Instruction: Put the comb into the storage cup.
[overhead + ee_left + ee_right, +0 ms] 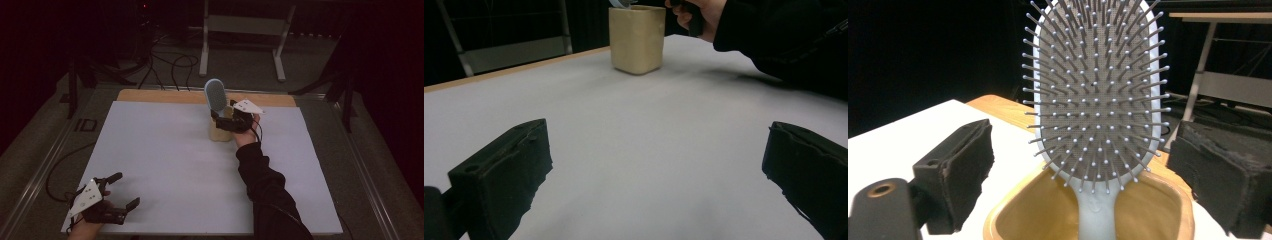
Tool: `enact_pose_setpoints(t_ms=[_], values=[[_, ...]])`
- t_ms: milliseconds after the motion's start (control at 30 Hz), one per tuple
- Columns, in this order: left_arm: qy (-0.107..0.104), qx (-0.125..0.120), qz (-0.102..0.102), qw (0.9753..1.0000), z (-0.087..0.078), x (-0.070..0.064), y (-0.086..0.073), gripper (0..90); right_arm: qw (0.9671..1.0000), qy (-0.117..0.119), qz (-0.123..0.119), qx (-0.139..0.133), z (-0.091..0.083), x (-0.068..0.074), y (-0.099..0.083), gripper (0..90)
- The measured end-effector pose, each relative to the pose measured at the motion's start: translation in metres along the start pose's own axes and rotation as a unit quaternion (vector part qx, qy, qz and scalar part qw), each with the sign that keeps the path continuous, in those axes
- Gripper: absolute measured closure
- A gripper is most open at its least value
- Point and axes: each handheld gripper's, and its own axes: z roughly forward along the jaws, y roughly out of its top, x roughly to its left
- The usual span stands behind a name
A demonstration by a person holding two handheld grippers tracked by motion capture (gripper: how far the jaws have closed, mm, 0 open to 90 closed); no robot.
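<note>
One hairbrush (1096, 95) in one cup (1158, 210)

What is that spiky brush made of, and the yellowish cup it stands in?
The pale blue oval hairbrush looks like smooth plastic, going by its glossy rim and handle. Its grey pad looks like soft rubber or fabric, and the thin pins have tiny ball tips, but whether they are plastic or metal cannot be told. The tan square cup looks like matte plastic, maybe silicone, with soft rounded edges.

Open table (175, 160) (cup (220, 131) far side)
</note>
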Motion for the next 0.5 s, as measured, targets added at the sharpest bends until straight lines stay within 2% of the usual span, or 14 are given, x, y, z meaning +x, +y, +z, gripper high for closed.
enact_pose_setpoints(t_ms=[100, 233, 500], values=[[0.000, 0.000, 0.000, 1.0000, -0.0002, -0.0001, 0.0001, 0.0, 1.0000, 0.000, 0.002, 0.002, -0.0007, -0.0010, 0.0003, 8.5], [0.000, 0.000, 0.000, 1.0000, -0.0003, 0.0000, 0.0002, 0.0, 0.9999, -0.012, 0.000, 0.006, -0.0005, -0.0010, 0.0010, 8.6], [0.000, 0.000, 0.001, 1.0000, 0.0001, -0.0003, 0.0005, 0.0, 1.0000, -0.003, 0.001, 0.006, -0.0022, -0.0018, 0.0040, 8.6]])
